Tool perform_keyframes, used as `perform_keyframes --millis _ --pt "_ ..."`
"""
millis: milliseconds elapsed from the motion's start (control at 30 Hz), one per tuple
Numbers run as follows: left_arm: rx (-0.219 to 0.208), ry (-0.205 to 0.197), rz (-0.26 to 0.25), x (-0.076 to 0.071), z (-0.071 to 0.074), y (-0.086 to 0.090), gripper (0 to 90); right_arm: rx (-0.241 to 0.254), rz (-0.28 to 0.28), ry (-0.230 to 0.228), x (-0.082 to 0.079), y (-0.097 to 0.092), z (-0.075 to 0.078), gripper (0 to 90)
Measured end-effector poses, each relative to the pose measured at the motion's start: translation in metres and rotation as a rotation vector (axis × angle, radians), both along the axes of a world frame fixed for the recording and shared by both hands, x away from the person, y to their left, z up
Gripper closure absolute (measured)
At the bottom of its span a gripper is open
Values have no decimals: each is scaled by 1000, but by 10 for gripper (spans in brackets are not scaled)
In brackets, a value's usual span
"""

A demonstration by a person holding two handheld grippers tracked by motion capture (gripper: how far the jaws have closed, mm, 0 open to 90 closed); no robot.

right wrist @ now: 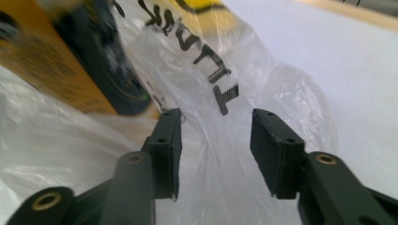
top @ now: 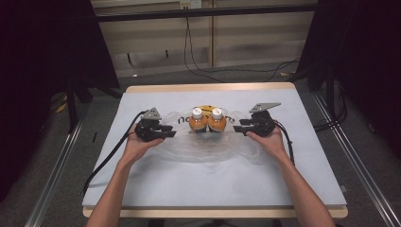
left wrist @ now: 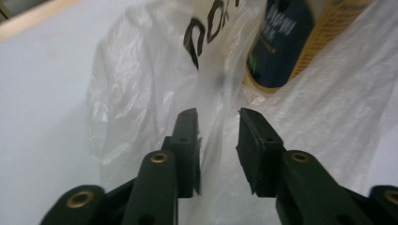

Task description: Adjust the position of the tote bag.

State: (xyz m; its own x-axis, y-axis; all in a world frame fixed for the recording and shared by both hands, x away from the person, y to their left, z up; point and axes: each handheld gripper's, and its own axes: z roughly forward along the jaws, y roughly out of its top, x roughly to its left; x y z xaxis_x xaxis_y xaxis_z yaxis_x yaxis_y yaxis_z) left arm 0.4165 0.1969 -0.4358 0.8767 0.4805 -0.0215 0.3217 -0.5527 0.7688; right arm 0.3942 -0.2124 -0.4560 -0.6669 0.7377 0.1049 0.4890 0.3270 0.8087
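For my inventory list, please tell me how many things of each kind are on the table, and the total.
Orange bottles with white caps: 2 (one, the other)
Clear plastic bag with black lettering: 1
Hand-held grippers: 2 (left gripper, right gripper)
Total: 5

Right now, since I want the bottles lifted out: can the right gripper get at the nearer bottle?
Probably not directly: the right gripper stands open beside the right bottle, but the plastic bag's film lies between them.
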Motion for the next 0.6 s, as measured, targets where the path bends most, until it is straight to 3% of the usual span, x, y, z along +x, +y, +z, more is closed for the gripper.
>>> perform_keyframes --millis 33,167,200,267,333,367,400,433,600 --pt "-9 -16 -9 -5 8 5 657 4 6 -15 -3 -1 8 496" --pt "-45 -36 -28 -10 18 8 679 14 11 -42 -9 -4 23 488" --pt "-72 -38 -39 -11 22 5 705 24 14 -67 -13 -4 33 488" --pt "-80 -37 -55 -11 22 2 727 40 20 -77 -15 -4 37 491" --pt "-72 -34 -83 -10 21 -7 778 81 55 -76 -18 -2 44 654" --pt "-72 -23 -99 -10 19 -15 778 81 55 -76 -18 -2 44 654" --pt "-55 -15 -116 -9 16 -25 815 73 99 -64 -20 3 43 769" --pt "-55 -15 -116 -9 16 -25 837 68 118 -61 -20 5 42 824" --pt "-6 28 -111 5 0 -46 880 12 149 -21 -17 19 33 900"
